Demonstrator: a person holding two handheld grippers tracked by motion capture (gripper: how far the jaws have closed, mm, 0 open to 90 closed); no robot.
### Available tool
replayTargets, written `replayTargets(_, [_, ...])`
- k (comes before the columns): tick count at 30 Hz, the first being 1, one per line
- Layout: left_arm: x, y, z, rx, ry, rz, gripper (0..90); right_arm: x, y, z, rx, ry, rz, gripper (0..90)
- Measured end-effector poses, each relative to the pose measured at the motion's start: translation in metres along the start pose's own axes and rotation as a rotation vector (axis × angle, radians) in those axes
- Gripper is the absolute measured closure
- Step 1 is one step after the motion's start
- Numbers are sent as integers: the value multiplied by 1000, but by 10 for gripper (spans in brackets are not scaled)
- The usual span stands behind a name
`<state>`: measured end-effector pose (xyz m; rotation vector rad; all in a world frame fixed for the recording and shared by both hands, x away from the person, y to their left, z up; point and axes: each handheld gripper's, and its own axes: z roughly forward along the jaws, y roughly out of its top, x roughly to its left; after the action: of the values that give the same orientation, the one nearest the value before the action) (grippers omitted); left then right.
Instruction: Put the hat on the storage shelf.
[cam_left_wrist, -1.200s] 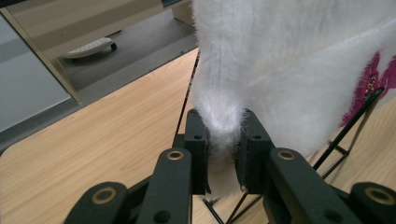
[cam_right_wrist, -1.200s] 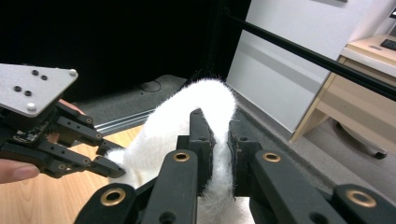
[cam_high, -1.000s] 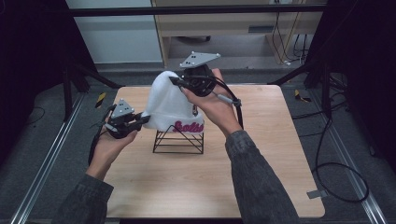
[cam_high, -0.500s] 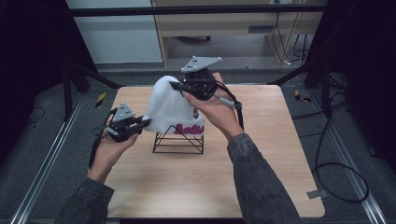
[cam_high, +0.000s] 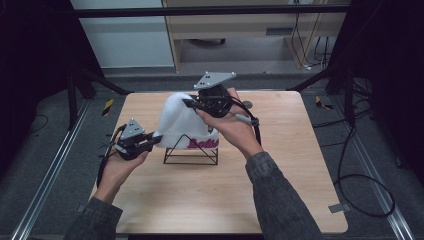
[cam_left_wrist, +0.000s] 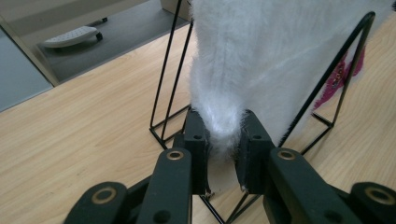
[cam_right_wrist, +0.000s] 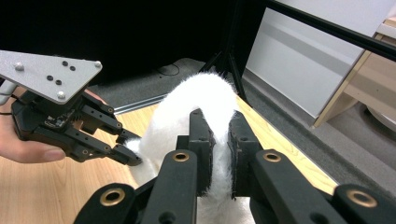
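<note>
Hat (cam_high: 182, 122): white fuzzy knit, pink lettering, draped over black wire stand (cam_high: 191, 152) at frame centre | left gripper (cam_high: 155, 138) clenched on hat's lower-left edge | right gripper (cam_high: 189, 102) clenched on hat's crown | table (cam_high: 280, 200): pale wood-grain, square | room: grey floor, dark frame, cables (cam_high: 350, 165) at right, cabinet (cam_high: 240, 30) along top.

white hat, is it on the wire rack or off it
On: the white hat drapes over the black wire rack, pinched by both grippers.
</note>
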<state>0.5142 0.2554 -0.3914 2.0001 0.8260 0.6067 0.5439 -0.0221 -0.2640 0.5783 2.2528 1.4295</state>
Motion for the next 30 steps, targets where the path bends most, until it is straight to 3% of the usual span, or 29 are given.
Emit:
replayTargets(10, [2, -10, 0, -10, -16, -27, 764, 4, -10, -2, 15, 4, 10, 830])
replayTargets(14, [0, -10, 0, 1, -8, -7, 764, 7, -12, -2, 18, 8, 10, 830])
replayTargets(30, [1, -27, 13, 41, -14, -26, 763, 13, -35, 9, 52, 26, 36, 828])
